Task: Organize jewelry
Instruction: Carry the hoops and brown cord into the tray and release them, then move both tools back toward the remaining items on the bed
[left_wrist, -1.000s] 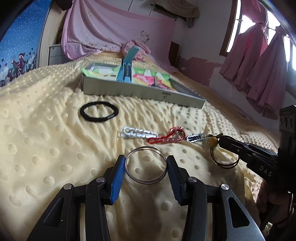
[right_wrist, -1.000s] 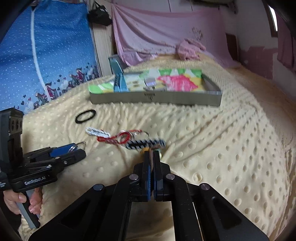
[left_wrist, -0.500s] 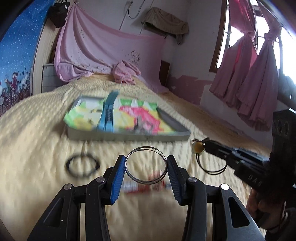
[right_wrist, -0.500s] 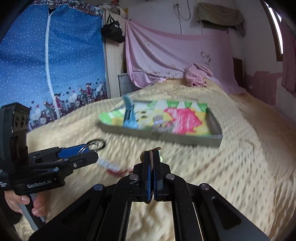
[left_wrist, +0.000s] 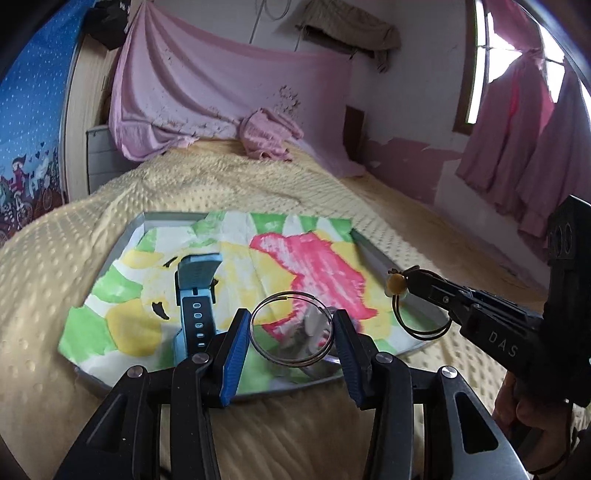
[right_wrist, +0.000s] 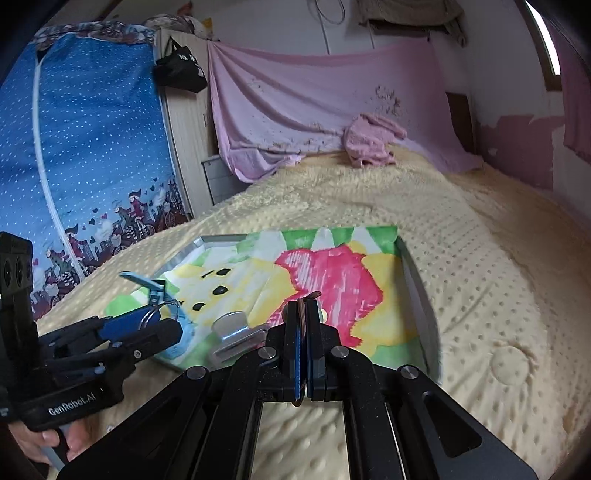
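Observation:
My left gripper (left_wrist: 291, 325) is shut on a thin silver ring (left_wrist: 288, 294), pinched at its sides by the blue pads, just above the near edge of the grey tray (left_wrist: 369, 251). The tray is lined with a bright painted paper. A blue watch (left_wrist: 197, 295) lies in its left part and a silver clip (right_wrist: 236, 325) near its front. My right gripper (right_wrist: 303, 310) is shut on a thin dark hoop with a yellow bead (left_wrist: 394, 286), which hangs over the tray's right side. In the right wrist view only a brown sliver (right_wrist: 314, 294) of it shows.
The tray rests on a yellow dotted blanket (right_wrist: 480, 295) covering the bed. A crumpled pink cloth (left_wrist: 266, 136) lies at the far end. A blue printed curtain (right_wrist: 92, 147) hangs on the left, pink curtains (left_wrist: 517, 155) on the right. A hand (left_wrist: 532, 410) grips the right tool.
Both grippers moved forward and up from the loose jewelry on the blanket to the tray, each keeping its ring. The black band and the chains dropped out of view.

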